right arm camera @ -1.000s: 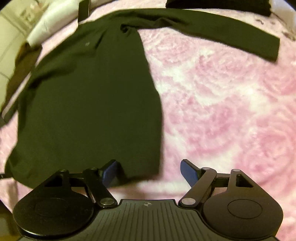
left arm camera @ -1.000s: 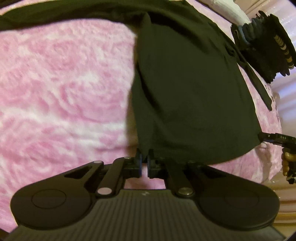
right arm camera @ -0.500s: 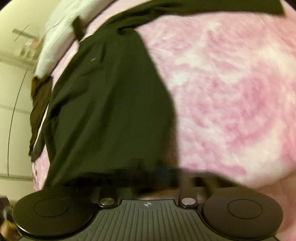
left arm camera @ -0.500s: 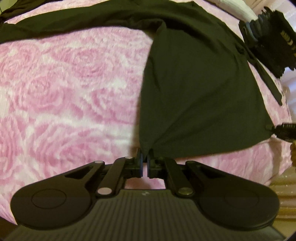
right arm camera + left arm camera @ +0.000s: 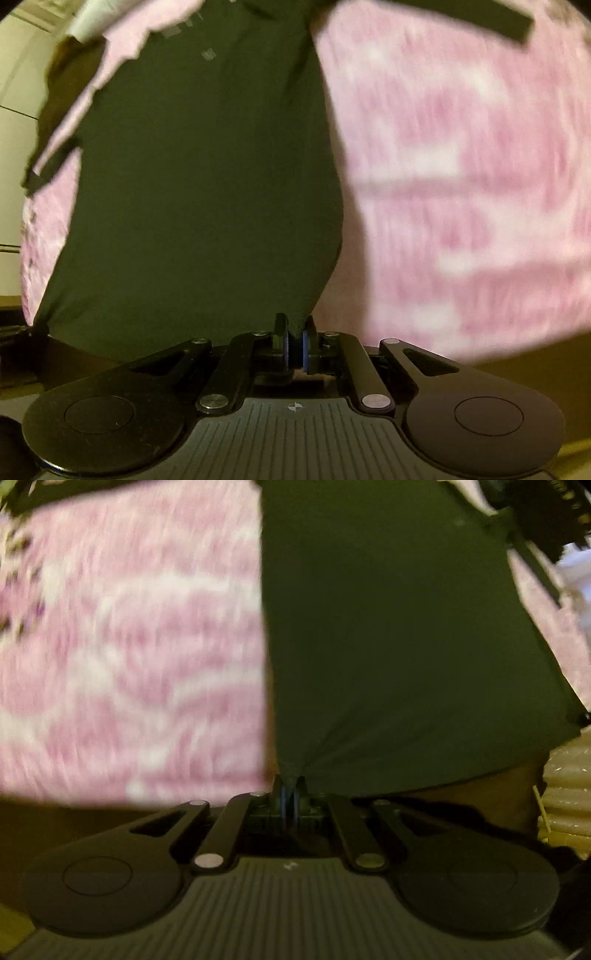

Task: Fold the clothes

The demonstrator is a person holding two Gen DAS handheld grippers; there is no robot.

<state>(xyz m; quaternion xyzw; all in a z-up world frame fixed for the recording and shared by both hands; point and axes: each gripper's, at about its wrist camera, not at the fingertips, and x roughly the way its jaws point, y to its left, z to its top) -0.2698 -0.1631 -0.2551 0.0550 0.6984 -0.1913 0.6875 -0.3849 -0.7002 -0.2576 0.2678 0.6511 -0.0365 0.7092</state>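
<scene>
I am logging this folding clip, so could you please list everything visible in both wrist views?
Long-sleeved shirt: one, dark, spread on the bedspread, both bottom corners pinched.
Bedspread: one, pink and white rose pattern, under the shirt; blurred.
Dark bundle: one, black, top right of left view; too blurred to identify.
White cloth: one, top left of right view.
Left gripper: one, black, shut on the shirt's hem corner.
Right gripper: one, black, blue pads, shut on the other hem corner.
</scene>
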